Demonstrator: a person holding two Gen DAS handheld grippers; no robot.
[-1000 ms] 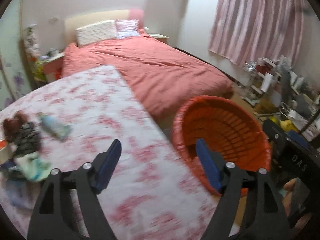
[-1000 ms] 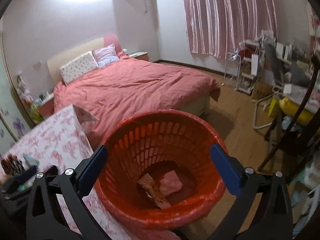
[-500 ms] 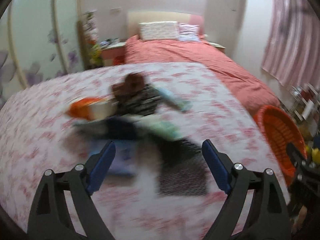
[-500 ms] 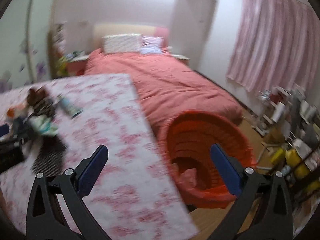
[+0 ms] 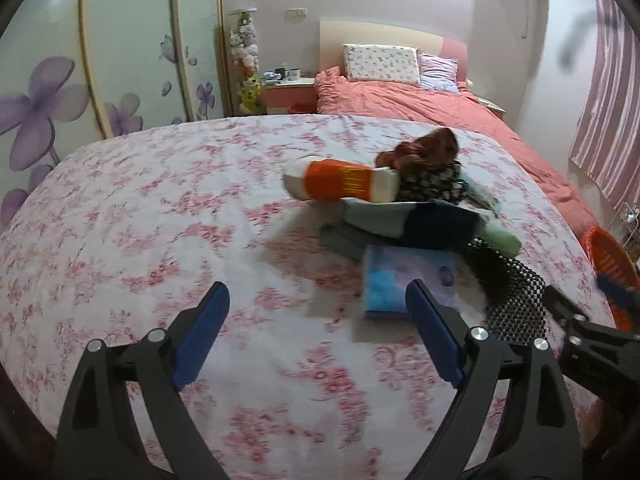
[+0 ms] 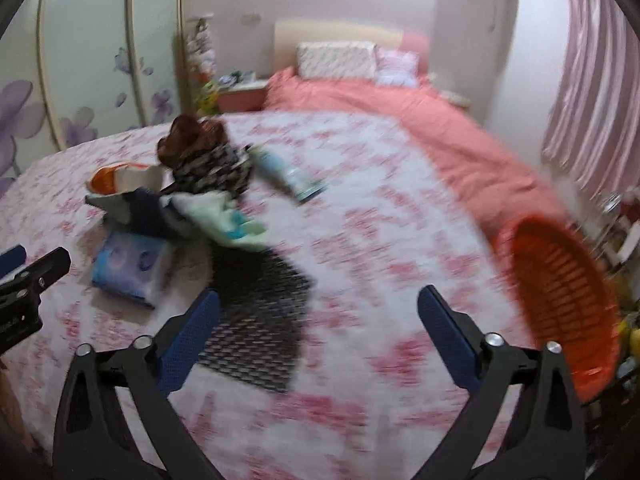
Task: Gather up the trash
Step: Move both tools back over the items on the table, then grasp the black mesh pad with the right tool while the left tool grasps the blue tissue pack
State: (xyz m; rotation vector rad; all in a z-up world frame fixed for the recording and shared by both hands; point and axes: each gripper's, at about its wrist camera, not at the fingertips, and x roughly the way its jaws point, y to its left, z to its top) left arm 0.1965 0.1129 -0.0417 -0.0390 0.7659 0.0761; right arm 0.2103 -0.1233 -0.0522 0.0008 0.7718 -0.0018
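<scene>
A heap of trash lies on the floral tablecloth (image 5: 160,220): an orange-and-white packet (image 5: 344,184), a brown crumpled wad (image 5: 424,148), a dark blue wrapper (image 5: 436,224), a blue tissue pack (image 5: 404,280) and a black mesh sheet (image 5: 508,284). My left gripper (image 5: 316,292) hovers open just short of the tissue pack, with nothing between its pads. My right gripper (image 6: 319,298) is open above the table with the mesh sheet (image 6: 256,312) under its left finger; its jaws are closing on nothing. A light blue tube (image 6: 288,176) lies behind the heap. The orange basket (image 6: 560,304) stands off the table's right edge.
A bed with a salmon cover (image 5: 400,96) stands behind the table, and a wardrobe with purple flowers (image 5: 60,100) lies to the left. Pink curtains (image 6: 592,120) hang on the right. The basket's rim (image 5: 608,264) shows at the right edge of the left wrist view.
Both grippers swung left from the orange basket across the table to the trash heap. The left jaws have spread wider; the right jaws have narrowed a little.
</scene>
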